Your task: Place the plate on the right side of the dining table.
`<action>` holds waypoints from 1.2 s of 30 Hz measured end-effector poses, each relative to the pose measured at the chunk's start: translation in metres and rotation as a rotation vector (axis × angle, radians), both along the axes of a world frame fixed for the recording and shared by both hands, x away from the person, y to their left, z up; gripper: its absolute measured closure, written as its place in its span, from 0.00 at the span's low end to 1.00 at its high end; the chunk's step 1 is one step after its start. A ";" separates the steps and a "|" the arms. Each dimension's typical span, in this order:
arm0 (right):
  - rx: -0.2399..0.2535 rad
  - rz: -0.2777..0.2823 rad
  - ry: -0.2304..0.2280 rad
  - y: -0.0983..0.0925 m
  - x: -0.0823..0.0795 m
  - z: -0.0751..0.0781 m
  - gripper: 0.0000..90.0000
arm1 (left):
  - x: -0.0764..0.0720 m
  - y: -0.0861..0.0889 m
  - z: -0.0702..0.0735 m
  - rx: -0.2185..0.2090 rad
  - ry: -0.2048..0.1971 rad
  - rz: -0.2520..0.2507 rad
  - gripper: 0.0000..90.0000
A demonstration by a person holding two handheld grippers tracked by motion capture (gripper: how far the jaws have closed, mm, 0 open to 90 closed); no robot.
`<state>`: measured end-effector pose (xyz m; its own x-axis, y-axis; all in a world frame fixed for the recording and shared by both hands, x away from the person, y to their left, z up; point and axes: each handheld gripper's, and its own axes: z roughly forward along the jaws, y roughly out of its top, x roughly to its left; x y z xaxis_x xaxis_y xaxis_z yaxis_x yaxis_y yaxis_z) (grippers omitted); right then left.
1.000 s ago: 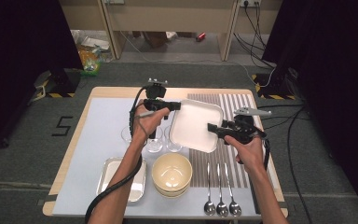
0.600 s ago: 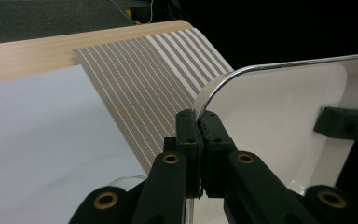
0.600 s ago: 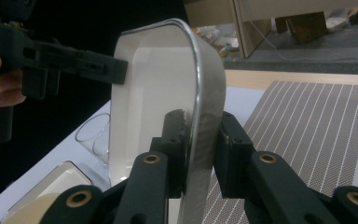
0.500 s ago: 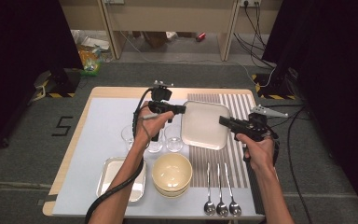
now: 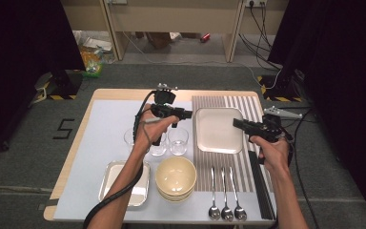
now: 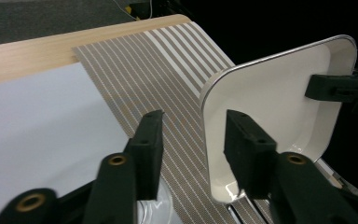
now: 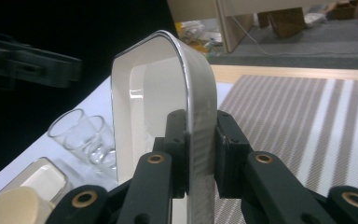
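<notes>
A white square plate (image 5: pixel 218 130) lies over the striped mat (image 5: pixel 249 102), whether touching it I cannot tell. My right gripper (image 5: pixel 236 123) has closed its jaws on the plate's right rim. In the right gripper view the pads of that gripper (image 7: pixel 199 126) press the rim of the plate (image 7: pixel 144 93) from both sides. My left gripper (image 5: pixel 189 114) is at the plate's left edge and its jaws have just been opening. In the left gripper view the edge of the plate (image 6: pixel 270 93) sits in the gap of that gripper (image 6: pixel 191 126), with neither pad pressing on it.
Three drinking glasses (image 5: pixel 177 140) stand on the white mat (image 5: pixel 109 119) under my left hand. In front are stacked cream bowls (image 5: pixel 175 177), a metal tray (image 5: pixel 124 179) and three spoons (image 5: pixel 226 210). The table's edge lies close to the right of my right hand.
The plate has moved right onto the striped mat. The right gripper closed on its right rim and drew back to the right. The left gripper's jaws let go of the left edge.
</notes>
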<state>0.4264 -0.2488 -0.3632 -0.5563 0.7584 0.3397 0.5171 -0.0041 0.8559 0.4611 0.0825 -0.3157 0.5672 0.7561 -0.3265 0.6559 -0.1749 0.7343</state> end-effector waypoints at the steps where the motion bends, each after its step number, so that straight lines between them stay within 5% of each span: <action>1: -0.002 -0.007 0.006 -0.002 0.002 -0.001 0.87 | -0.001 0.006 0.002 0.005 0.000 0.013 0.59; 8: -0.052 -0.036 0.056 -0.014 0.011 -0.012 0.87 | -0.012 0.040 0.000 0.046 -0.003 0.043 0.46; 17: -0.071 -0.041 0.127 -0.017 0.022 -0.030 0.87 | -0.040 0.111 -0.015 0.116 -0.038 0.161 0.25; 22: -0.065 -0.045 0.177 -0.020 0.028 -0.045 0.87 | -0.058 0.159 -0.043 0.135 -0.037 0.238 0.19; 36: -0.067 -0.069 0.266 -0.029 0.042 -0.061 0.84 | -0.090 0.254 -0.120 0.189 0.024 0.444 0.19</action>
